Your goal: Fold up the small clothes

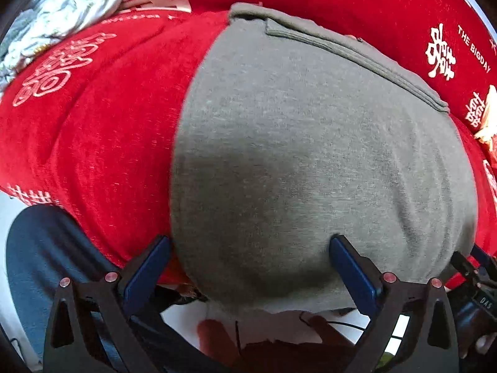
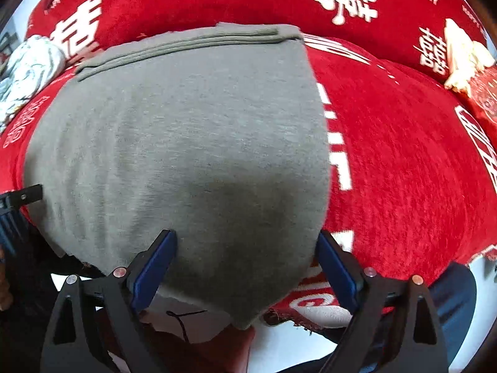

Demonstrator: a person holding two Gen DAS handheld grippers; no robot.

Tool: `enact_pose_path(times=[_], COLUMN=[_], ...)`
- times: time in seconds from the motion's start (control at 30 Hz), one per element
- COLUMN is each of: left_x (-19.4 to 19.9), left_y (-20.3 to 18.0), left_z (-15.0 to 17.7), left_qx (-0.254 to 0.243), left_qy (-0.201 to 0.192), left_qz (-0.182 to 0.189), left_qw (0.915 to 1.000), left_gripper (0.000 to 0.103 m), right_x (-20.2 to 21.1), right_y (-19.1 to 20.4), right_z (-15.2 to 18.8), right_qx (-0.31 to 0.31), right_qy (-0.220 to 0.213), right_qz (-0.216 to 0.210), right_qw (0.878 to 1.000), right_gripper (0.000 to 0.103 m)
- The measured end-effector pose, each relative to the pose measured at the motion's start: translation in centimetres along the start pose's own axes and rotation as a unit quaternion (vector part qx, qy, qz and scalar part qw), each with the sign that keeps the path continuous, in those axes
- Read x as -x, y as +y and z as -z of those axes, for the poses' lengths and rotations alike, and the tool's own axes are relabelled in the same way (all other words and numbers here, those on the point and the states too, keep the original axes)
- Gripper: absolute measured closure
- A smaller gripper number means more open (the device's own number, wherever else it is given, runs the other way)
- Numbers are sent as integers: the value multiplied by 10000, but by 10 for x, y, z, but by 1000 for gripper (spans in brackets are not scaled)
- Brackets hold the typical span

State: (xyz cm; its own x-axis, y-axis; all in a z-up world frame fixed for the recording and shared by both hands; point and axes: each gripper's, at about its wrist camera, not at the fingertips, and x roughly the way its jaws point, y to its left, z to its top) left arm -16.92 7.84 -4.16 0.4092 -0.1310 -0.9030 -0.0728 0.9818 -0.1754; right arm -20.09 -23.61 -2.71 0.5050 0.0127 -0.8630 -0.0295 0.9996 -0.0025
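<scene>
Your left gripper (image 1: 250,241) stands with its jaws spread wide at the bottom of the left wrist view, the near edge of the grey garment (image 1: 310,155) lying between the two blue pads; neither pad presses the cloth, though the right-hand pad sits against its surface and the left-hand pad lies at the garment's left edge, over the red cloth (image 1: 93,124). Your right gripper (image 2: 247,237) is likewise wide open at the bottom of the right wrist view, its pads straddling the lower right corner of the same garment without clamping it. The garment lies flat on the red cloth printed with white characters, filling the centre of both frames, with a folded band along its far edge toward the top. Its near edge hangs slightly past the edge of the red cloth. A pale patterned bundle of fabric (image 1: 62,6) sits in the upper left of the left wrist view, and a cream-coloured object (image 2: 462,56) rests in the upper right of the right wrist view.
</scene>
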Motion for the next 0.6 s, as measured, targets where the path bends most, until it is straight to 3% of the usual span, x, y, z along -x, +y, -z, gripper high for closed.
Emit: enact_pose_path(times=[0.07, 0.1, 0.13, 0.17, 0.2, 0.23, 0.3, 0.37, 0.5, 0.6], left_x=[3, 7, 13, 18, 22, 27, 31, 37, 51, 50], left_y=[-5, -9, -14, -17, -20, -20, -15, -10, -11, -15], left_z=[1, 1, 2, 2, 0, -4, -12, -28, -69, -105], left_qx=[-80, -174, -311, -403, -483, -521, -375, -216, -135, -70], left_qy=[-42, -88, -169, -229, -283, -306, -218, -256, -704, -955], left_qz=[40, 59, 85, 87, 62, 60, 413, 689, 780, 764], left_qw=[10000, 9998, 9993, 9989, 9984, 9982, 9982, 9971, 9944, 9925], left_gripper=[15, 28, 48, 59, 81, 88, 88, 88, 88, 88], right_x=[4, 8, 11, 12, 13, 15, 26, 38, 56, 49], right_y=[5, 8, 10, 11, 11, 9, -2, -7, -12, -16], right_z=[1, 0, 1, -1, -2, -3, -12, -25, -72, -105], right_qx=[105, 160, 194, 199, 181, 144, -100, -208, -252, -463], right_qy=[-119, -194, -225, -221, -219, -242, -416, -666, -1325, -1496], right_qz=[59, -25, -125, -218, -293, -408, -994, -1243, -1102, -1087], right_qw=[9999, 9997, 9995, 9993, 9992, 9988, 9941, 9898, 9847, 9817], right_gripper=[47, 61, 80, 83, 84, 85, 86, 86, 86, 86])
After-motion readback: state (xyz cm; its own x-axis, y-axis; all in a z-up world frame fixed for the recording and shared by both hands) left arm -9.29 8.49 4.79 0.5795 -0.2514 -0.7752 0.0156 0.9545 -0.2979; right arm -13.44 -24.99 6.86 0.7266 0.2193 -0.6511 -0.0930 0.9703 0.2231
